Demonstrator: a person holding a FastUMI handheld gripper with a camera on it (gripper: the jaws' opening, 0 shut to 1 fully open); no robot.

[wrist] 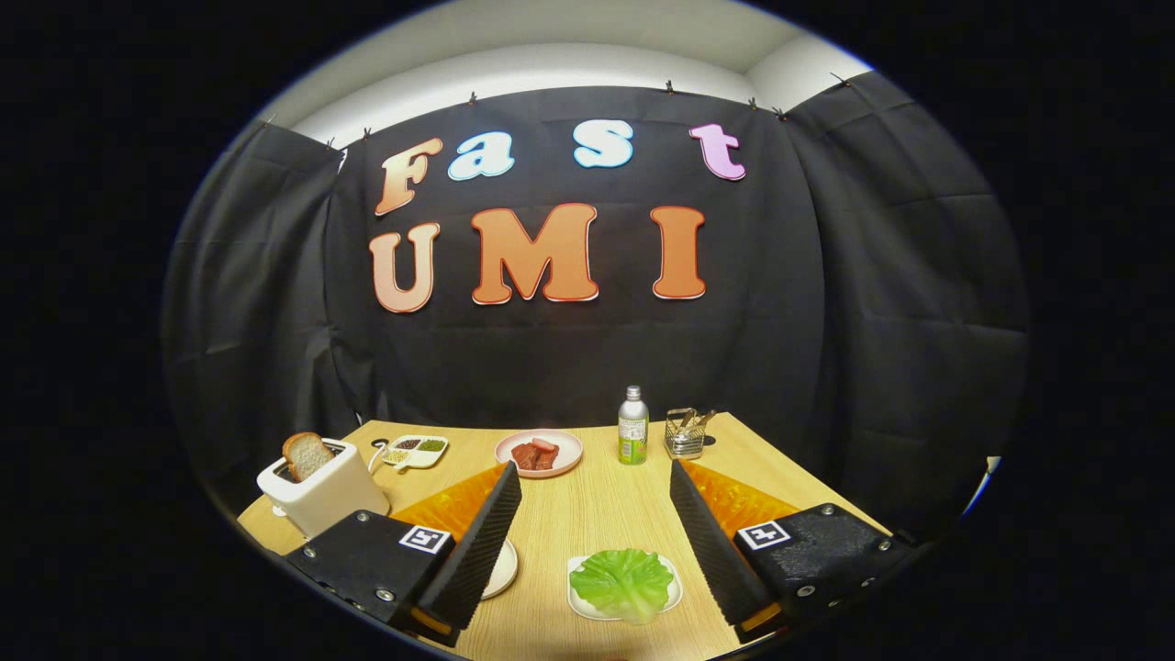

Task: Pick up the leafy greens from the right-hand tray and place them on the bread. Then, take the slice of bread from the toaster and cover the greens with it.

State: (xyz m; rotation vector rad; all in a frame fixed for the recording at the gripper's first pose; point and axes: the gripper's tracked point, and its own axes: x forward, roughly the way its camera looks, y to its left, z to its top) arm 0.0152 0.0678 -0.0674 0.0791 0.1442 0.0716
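A green lettuce leaf [622, 582] lies on a small white tray [580, 603] on the wooden table, low between my two fingers and closer to the right one. My gripper [595, 481] is open and holds nothing, raised above the table. A white toaster [323, 493] stands beyond the left finger, with a slice of bread [306, 453] sticking up from its slot. A white plate [503, 569] peeks out beside the left finger, mostly hidden by it; what lies on it I cannot see.
Farther back on the table are a pink plate with red meat pieces [538, 453], a small bottle with a green label [632, 427], a wire holder with utensils [685, 434] and a white divided dish of seasonings [415, 451]. The black cloth wall closes the back.
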